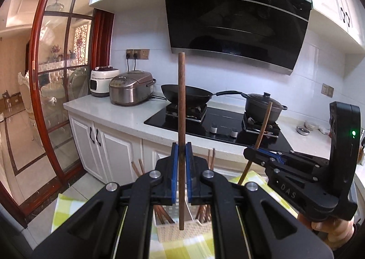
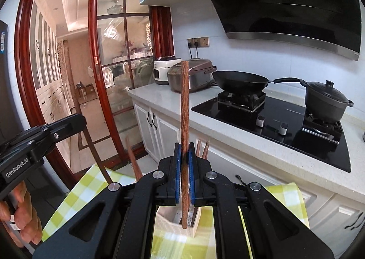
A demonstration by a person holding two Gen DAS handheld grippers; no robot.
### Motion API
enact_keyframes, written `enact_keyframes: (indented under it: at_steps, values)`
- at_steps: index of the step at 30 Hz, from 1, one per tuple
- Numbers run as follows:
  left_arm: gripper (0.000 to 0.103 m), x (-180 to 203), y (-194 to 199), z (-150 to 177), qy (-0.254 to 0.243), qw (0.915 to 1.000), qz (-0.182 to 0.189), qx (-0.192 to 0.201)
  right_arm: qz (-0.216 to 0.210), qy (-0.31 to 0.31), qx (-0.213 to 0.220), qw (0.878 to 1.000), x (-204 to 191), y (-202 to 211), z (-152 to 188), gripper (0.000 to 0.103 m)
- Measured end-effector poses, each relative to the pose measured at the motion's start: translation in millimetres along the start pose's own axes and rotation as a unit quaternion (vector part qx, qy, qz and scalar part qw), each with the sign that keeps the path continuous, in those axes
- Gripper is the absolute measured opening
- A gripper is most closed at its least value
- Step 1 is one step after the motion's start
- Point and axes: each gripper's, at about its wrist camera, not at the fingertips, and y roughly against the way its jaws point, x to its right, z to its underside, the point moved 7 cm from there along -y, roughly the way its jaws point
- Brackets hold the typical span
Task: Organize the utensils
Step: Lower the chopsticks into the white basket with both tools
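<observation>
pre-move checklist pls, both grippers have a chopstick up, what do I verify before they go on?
1. Left gripper clamped on its chopstick: ok, blue pads pinch it mid-shaft.
2. Right gripper clamped on its chopstick: ok, held near upright.
3. Sticks clear of each other: ok, the left view shows the right one tilted and apart.
4. White basket below with room: ok, other chopsticks stand at its sides, the middle is open.
5. Lower tips clear of the basket rim: cannot tell, the depth is unclear.
6. Basket steady on the checked cloth: cannot tell, its base is hidden.
</observation>
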Motion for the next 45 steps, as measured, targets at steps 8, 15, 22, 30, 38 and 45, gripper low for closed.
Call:
enact_keyframes:
  at_steps: [8,15,22,30,38,45]
  values:
    - [0.006,-10.3,-37.3,-0.1,0.012,0.9999,-0.003,0.007,-0.004,-0.001,-0.007,1.000,0.2,-28.7,9.6,0.007]
    - [0.006,-19.8,-63.2,22.7,0.024,0.9996,-0.010,-0.012,-0.005,-0.011,-0.022,1.000,4.8,-45.5,23.9,0.007]
    - [0.006,-22.5,-86.6,52.5,0.021,0.9987,-0.016,-0.043,-0.006,-0.017,-0.047,0.999,7.2,-61.4,42.6,0.007]
    - [0.006,-23.8,-104.7,80.0,0.014,0.9963,-0.020,-0.082,-0.008,-0.022,-0.067,0.998,8.9,-67.9,57.2,0.007]
    - [0.006,-30.8,-119.9,101.8,0.015,0.9915,-0.026,-0.127,-0.008,-0.018,-0.089,0.996,7.9,-79.4,71.8,0.008]
    - [0.014,-33.4,-119.7,102.3,0.018,0.9915,-0.010,-0.129,-0.002,-0.019,-0.098,0.995,10.7,-79.3,72.8,0.013]
